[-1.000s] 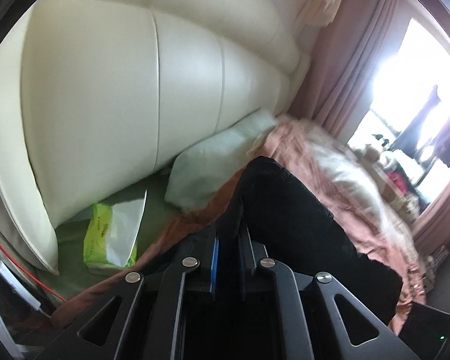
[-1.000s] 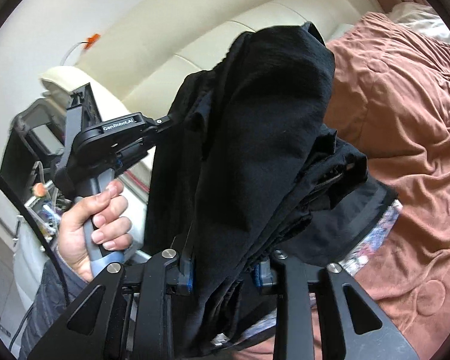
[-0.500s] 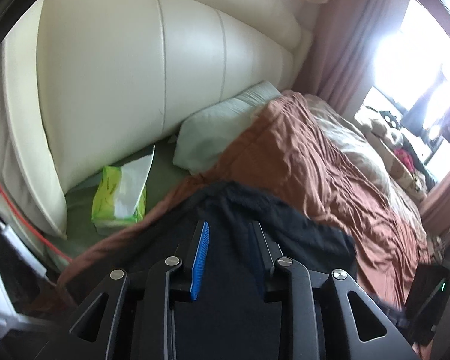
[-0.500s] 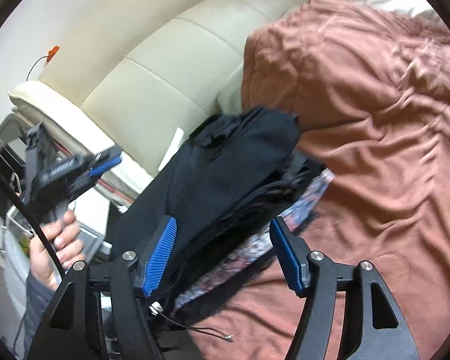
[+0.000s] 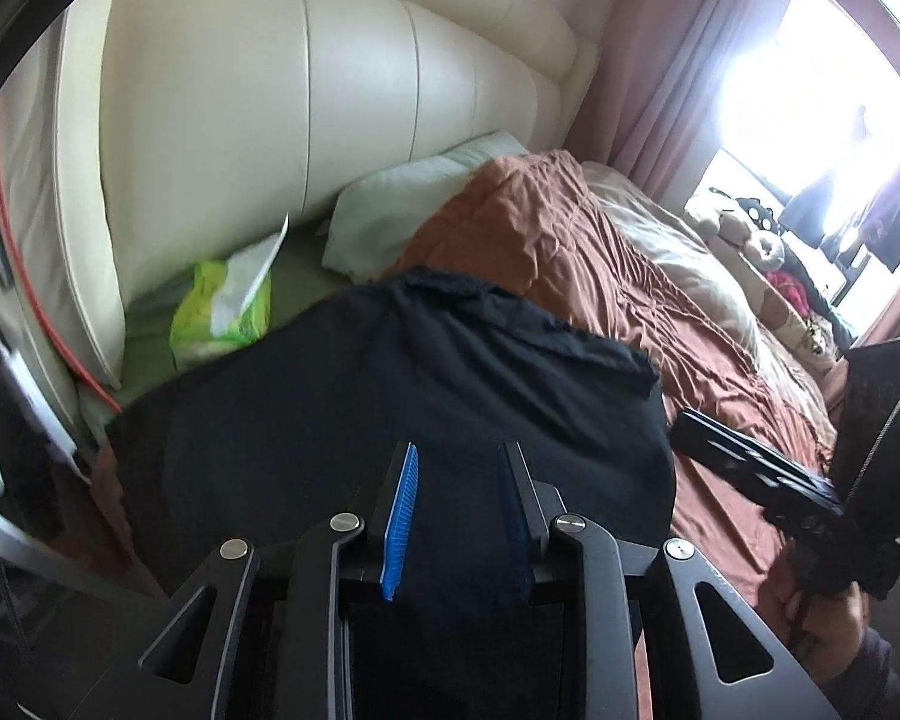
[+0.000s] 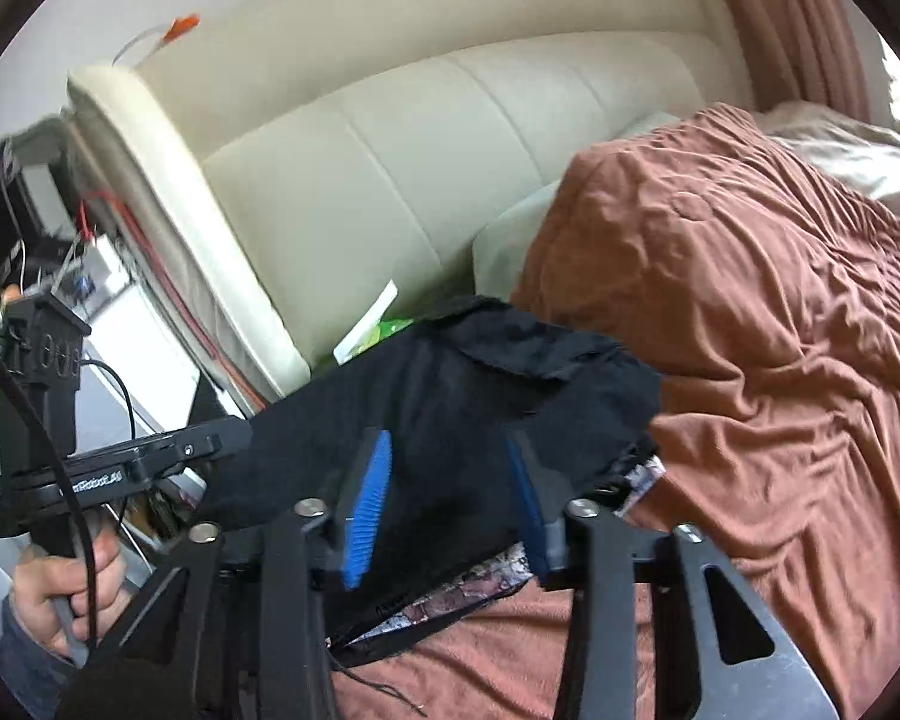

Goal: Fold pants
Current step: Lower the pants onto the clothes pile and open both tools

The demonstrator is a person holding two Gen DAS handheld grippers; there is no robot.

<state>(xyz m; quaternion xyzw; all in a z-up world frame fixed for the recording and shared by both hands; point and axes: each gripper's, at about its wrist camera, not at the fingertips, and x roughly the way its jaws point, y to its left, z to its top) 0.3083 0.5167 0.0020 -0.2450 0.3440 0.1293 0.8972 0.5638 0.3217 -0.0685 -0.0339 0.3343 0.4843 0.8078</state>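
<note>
The black pants (image 6: 450, 420) lie folded on the bed's brown blanket (image 6: 780, 330), near the cream headboard (image 5: 258, 120). Left gripper (image 5: 459, 516) and right gripper (image 6: 450, 498) hover above them, jaws parted, gripping nothing.

Cream padded headboard (image 5: 354, 120), rust-brown bedspread (image 6: 750, 312), pale pillow (image 5: 402, 216), green tissue pack (image 5: 222, 312), pink curtains (image 5: 660, 60)

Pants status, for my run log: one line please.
pants: folded, on blanket | left gripper: open | right gripper: open
</note>
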